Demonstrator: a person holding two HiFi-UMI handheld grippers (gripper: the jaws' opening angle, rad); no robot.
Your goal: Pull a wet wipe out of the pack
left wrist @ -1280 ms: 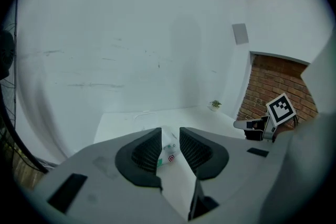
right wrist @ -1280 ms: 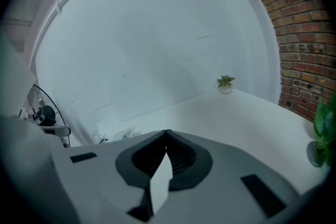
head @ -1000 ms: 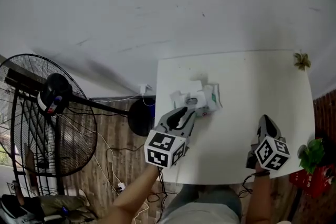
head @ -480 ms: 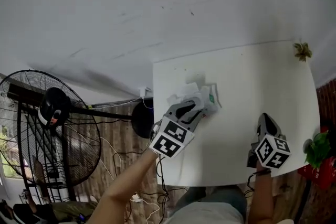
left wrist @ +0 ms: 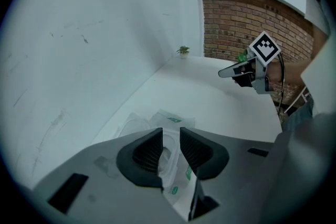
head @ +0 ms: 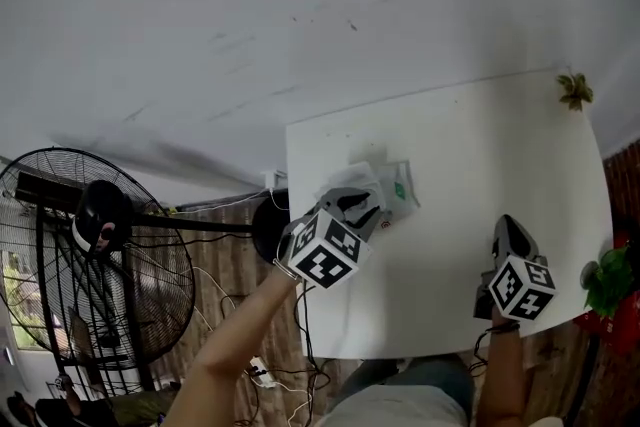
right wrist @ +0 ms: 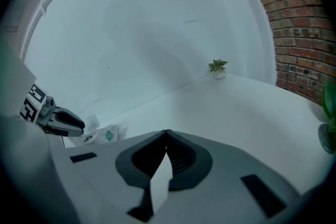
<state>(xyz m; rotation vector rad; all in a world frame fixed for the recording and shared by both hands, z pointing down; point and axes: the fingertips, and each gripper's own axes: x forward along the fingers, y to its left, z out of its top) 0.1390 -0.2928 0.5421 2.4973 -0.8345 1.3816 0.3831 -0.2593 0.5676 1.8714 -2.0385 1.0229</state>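
You have a white rectangular table (head: 470,175) in front of you. A soft white plastic wipe pack with green labels (head: 398,186) lies flat on it, close to the left edge and towards the far side. A small green potted plant (head: 573,91) stands at the far right corner, well apart from the pack.

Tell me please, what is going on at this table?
A person holds a two-jaw gripper in each hand over a white table. The left gripper is down at the wet wipe pack near the table's left side, with its jaws a little apart just above the pack's top opening. No wipe is visibly pulled out yet, and I cannot tell if the jaws touch one. The right gripper is shut and empty, apart from the pack, toward the front right.
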